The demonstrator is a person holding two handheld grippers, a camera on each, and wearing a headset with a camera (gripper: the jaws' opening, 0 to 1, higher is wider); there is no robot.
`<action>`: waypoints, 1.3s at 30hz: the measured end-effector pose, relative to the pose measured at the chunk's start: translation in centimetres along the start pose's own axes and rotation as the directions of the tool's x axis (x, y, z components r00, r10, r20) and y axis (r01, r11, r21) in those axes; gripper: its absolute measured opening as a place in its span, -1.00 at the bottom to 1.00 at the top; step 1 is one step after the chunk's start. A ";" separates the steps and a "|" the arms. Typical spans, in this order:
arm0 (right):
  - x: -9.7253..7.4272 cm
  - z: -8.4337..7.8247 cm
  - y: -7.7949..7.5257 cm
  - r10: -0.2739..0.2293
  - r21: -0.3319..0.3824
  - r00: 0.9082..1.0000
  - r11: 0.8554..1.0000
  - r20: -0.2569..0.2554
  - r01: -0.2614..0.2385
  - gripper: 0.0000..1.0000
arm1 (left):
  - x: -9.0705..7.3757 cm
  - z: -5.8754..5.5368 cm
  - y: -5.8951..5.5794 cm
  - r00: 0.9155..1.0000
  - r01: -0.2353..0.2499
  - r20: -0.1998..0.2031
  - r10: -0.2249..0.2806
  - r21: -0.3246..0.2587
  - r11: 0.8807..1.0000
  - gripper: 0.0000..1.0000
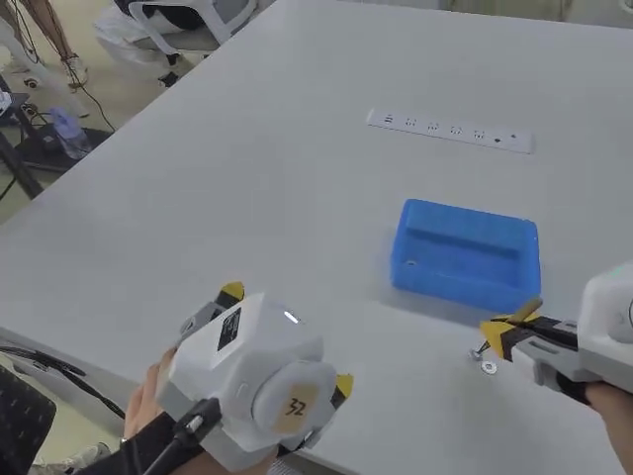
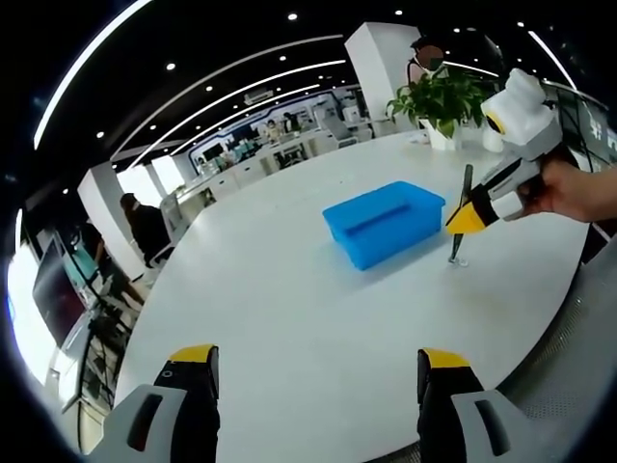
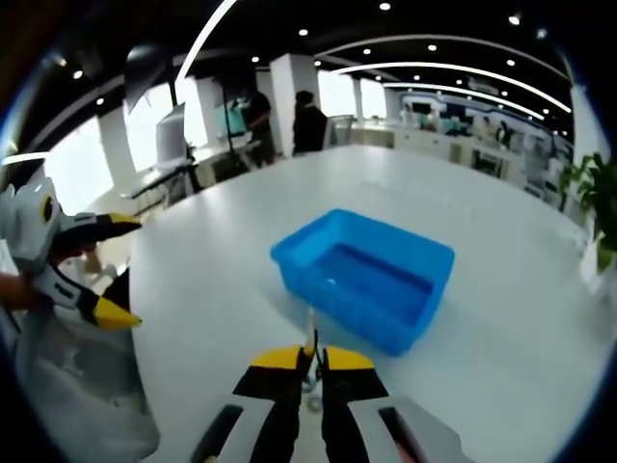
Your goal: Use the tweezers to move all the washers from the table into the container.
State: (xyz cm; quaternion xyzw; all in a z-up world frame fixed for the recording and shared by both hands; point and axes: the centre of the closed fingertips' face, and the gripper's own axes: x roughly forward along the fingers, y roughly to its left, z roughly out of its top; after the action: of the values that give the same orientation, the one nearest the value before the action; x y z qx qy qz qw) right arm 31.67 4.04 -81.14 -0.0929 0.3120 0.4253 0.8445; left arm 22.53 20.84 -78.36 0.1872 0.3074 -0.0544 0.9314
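Tweezers [image 2: 467, 183] are being pinched between the pressed-together jaws of the right gripper [image 3: 308, 359]. Their long body is being held nearly upright in the left gripper view. The thin tips are being pointed down at the table [image 1: 297, 198], close to a small washer [image 1: 489, 368]. All this is being done just beside the blue container [image 1: 465, 252]. The left gripper [image 2: 318, 371] is being held well apart, with its jaws spread wide.

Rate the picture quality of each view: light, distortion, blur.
Head view: even soft light, container sharp, faint shadow. Left gripper view: fisheye bends ceiling lights into arcs. Right gripper view: right gripper and tweezers blurred; window glare at left.
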 end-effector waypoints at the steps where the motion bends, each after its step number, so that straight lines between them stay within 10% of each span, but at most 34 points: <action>1: -0.2 0.5 0.1 0.004 -0.005 1.000 1.000 0.007 -0.004 -0.93 | 0.0 0.0 0.0 1.000 -0.001 -0.001 0.001 0.002 1.000 0.72; 26: -2.4 9.2 -1.6 -0.022 -0.025 0.982 0.999 0.188 0.027 -0.93 | 0.1 0.1 0.0 1.000 0.001 0.002 -0.001 -0.002 1.000 0.71; 39: -0.9 10.9 -3.4 -0.046 -0.004 0.976 0.999 0.213 0.048 -0.93 | 0.1 -0.1 -0.2 1.000 0.012 -0.008 -0.012 0.010 1.000 0.71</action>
State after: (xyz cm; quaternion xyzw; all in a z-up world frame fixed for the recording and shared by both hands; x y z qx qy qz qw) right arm 38.83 5.93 -72.41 -0.0580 0.2157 0.4142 0.8824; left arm 22.54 20.64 -78.59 0.1901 0.3118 -0.0608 0.9289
